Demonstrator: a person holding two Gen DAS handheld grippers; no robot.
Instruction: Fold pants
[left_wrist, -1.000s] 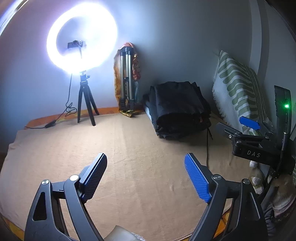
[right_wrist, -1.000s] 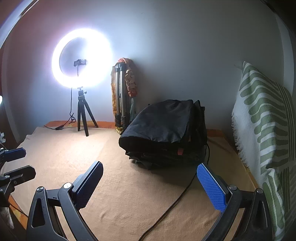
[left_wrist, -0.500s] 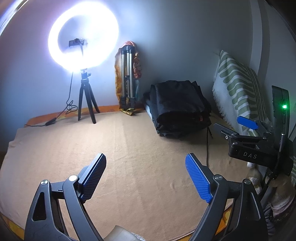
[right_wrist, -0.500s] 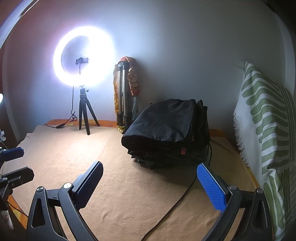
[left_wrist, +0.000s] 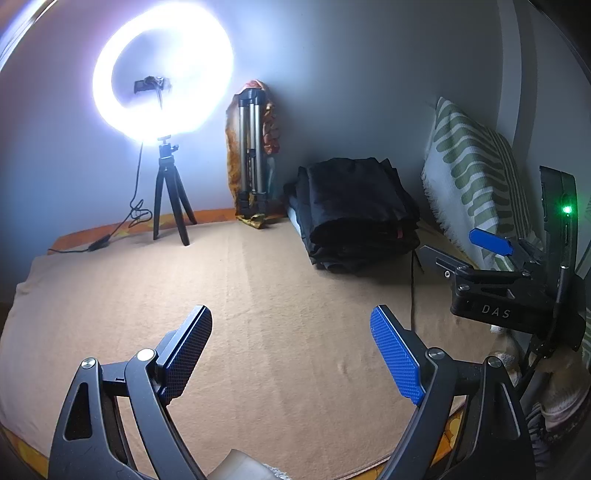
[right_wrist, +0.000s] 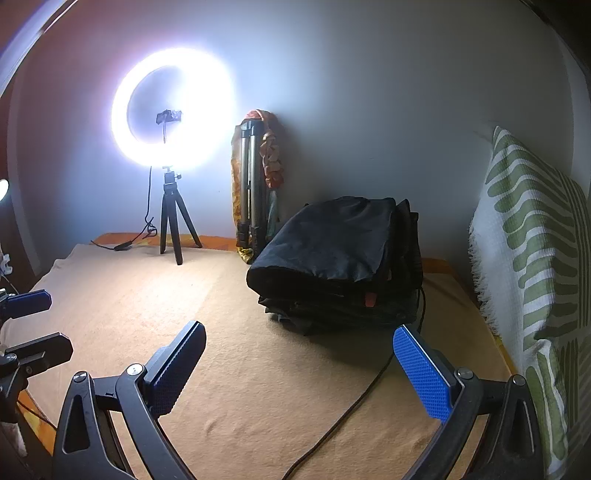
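The pants (left_wrist: 354, 206) are black, folded and piled in a stack of several layers, lying right of centre in the left wrist view, against the back wall. A small red tag shows on the stack's front edge. In the right wrist view the stack (right_wrist: 336, 254) sits at the centre of the frame, its top layer smooth and sloping down toward the left, with an orange-red tag at its lower right and rumpled darker layers beneath.
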